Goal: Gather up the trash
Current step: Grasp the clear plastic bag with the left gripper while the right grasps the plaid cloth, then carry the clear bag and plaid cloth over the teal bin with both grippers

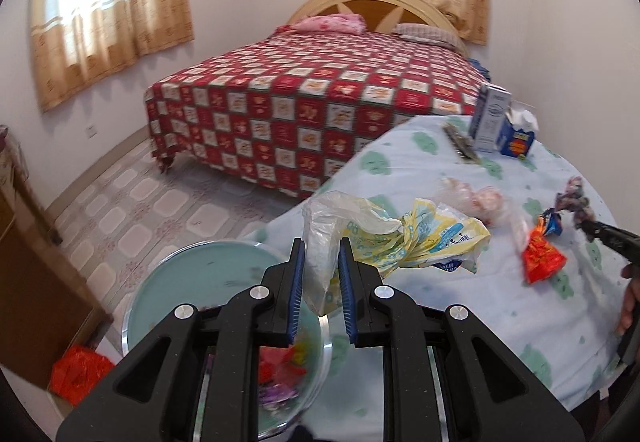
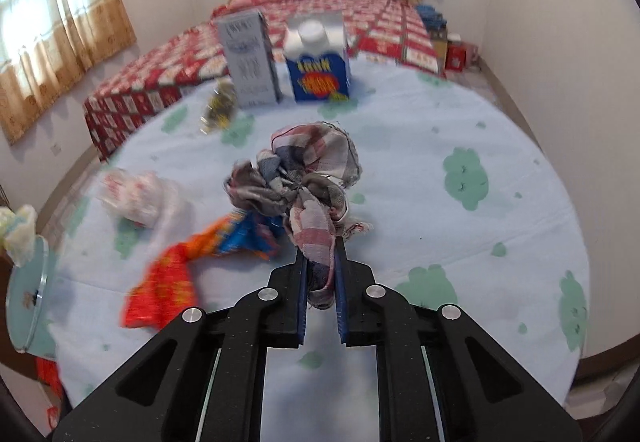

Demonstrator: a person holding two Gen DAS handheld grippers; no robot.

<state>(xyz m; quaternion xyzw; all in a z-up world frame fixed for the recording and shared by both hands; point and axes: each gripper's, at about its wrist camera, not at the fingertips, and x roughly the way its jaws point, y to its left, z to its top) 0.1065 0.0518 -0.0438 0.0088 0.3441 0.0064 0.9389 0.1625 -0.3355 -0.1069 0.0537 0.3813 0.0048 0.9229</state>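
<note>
Hanging above a pale green bin (image 1: 168, 274) at the counter (image 1: 440, 170) edge, a crumpled clear and yellow plastic bag (image 1: 360, 238) is pinched in the narrow jaws of the left gripper (image 1: 321, 256). A plaid cloth (image 2: 304, 182) is clamped in the right gripper (image 2: 321, 256), its jaws nearly closed. An orange wrapper (image 2: 164, 290) and a white wrapper (image 2: 136, 194) are left on the counter, near two cartons (image 2: 316, 58).
</note>
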